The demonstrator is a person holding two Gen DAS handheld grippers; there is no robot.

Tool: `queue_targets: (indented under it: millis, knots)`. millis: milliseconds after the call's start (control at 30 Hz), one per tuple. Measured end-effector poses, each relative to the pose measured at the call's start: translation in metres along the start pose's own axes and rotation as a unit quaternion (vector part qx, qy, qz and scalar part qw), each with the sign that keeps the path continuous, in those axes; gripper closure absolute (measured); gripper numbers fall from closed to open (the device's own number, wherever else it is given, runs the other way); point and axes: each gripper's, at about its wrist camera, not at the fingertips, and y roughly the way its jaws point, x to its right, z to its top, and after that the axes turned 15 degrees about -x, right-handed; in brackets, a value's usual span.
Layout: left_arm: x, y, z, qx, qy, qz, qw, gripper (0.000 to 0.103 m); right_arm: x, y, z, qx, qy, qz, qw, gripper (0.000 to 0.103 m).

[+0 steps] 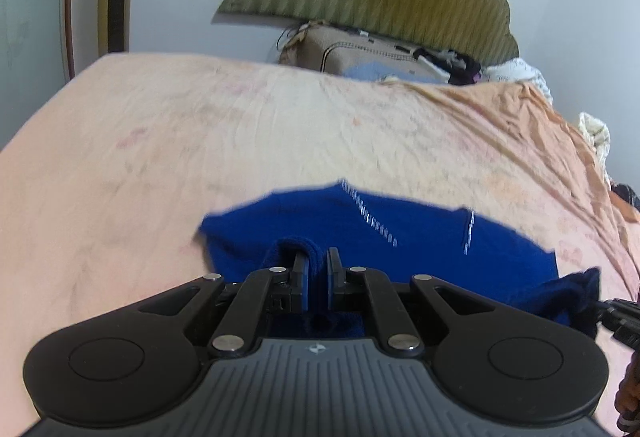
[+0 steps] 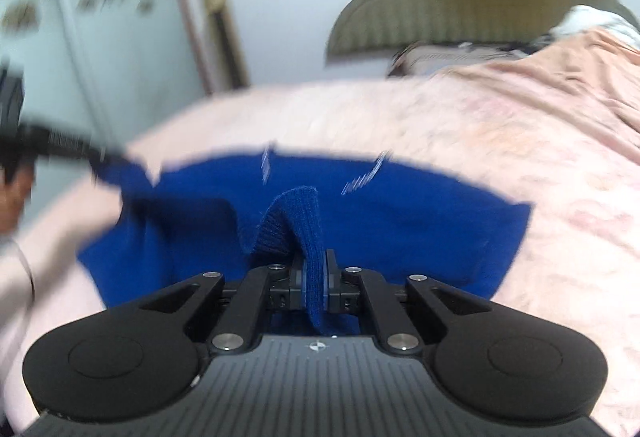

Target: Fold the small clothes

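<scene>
Blue knitted garment (image 1: 400,237) is lying ahead of both tools on the peach-sheeted bed (image 1: 200,125), left tool (image 1: 316,269) and right tool (image 2: 316,273) each clenching its near edge; next, probably carrying that edge forward evenly.

A royal-blue knit garment (image 1: 420,241) lies spread across the lower middle of the left wrist frame on the peach bed sheet (image 1: 200,125), with two short lines of pale stitching slanting over its upper part. Its near edge is bunched into a raised fold at bottom centre. In the right wrist frame a ribbed blue flap arches up at centre.
</scene>
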Motion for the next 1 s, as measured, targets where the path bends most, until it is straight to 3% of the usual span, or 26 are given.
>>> queue_targets:
  millis: [100,233,333,400,433,467,533,567,633,700,800,900,933,967,1000]
  knots:
    - [0.008,0.019,0.031,0.011,-0.001,0.010,0.9999,0.095,0.019,-0.006,0.019,0.042,0.051,-0.001,0.998,0.095]
    - [0.016,0.062,0.064,0.030,0.015,0.054,0.9979,0.095,0.046,0.021,0.041,0.050,0.105,-0.056,0.992,0.096]
    - [0.015,0.094,0.073,-0.011,0.001,0.107,0.9942,0.095,0.068,0.051,0.045,0.035,0.146,-0.094,0.984,0.096]
    - [0.011,0.092,0.061,-0.016,0.010,0.075,0.9970,0.095,0.075,0.062,0.042,0.012,0.171,-0.107,0.979,0.083]
    - [0.008,0.089,0.053,-0.019,0.023,0.056,0.9980,0.095,0.078,0.060,0.037,0.012,0.187,-0.082,0.979,0.077]
    - [0.006,0.087,0.048,-0.024,0.029,0.049,0.9981,0.094,0.079,0.056,0.032,0.019,0.191,-0.044,0.980,0.059]
    - [-0.003,0.080,0.038,-0.027,0.040,0.030,0.9984,0.084,0.083,0.049,0.025,0.018,0.182,0.000,0.983,0.035]
    - [-0.007,0.076,0.035,-0.023,0.047,0.013,0.9985,0.079,0.083,0.048,0.024,0.014,0.173,-0.009,0.985,0.037]
    - [-0.013,0.067,0.028,-0.008,0.069,-0.013,0.9975,0.045,0.080,0.051,0.029,-0.003,0.143,-0.046,0.989,0.042]
    - [-0.012,0.058,0.022,0.019,0.105,-0.016,0.9941,0.023,0.079,0.059,0.032,-0.018,0.131,-0.047,0.990,0.046]
    - [0.005,0.052,0.014,0.040,0.189,0.001,0.9812,0.022,0.074,0.074,0.035,-0.037,0.117,-0.041,0.992,0.058]
    - [0.025,0.062,0.004,0.034,0.270,0.015,0.9622,0.022,0.065,0.076,0.037,-0.036,0.096,-0.071,0.992,0.072]
    - [0.034,0.069,0.001,0.029,0.295,0.031,0.9546,0.027,0.065,0.076,0.037,-0.034,0.098,-0.073,0.992,0.081]
    - [0.041,0.076,-0.002,0.028,0.315,0.046,0.9474,0.037,0.063,0.074,0.035,-0.033,0.101,-0.075,0.991,0.090]
    - [0.048,0.083,-0.004,0.024,0.331,0.057,0.9416,0.069,0.064,0.074,0.036,-0.032,0.104,-0.080,0.991,0.092]
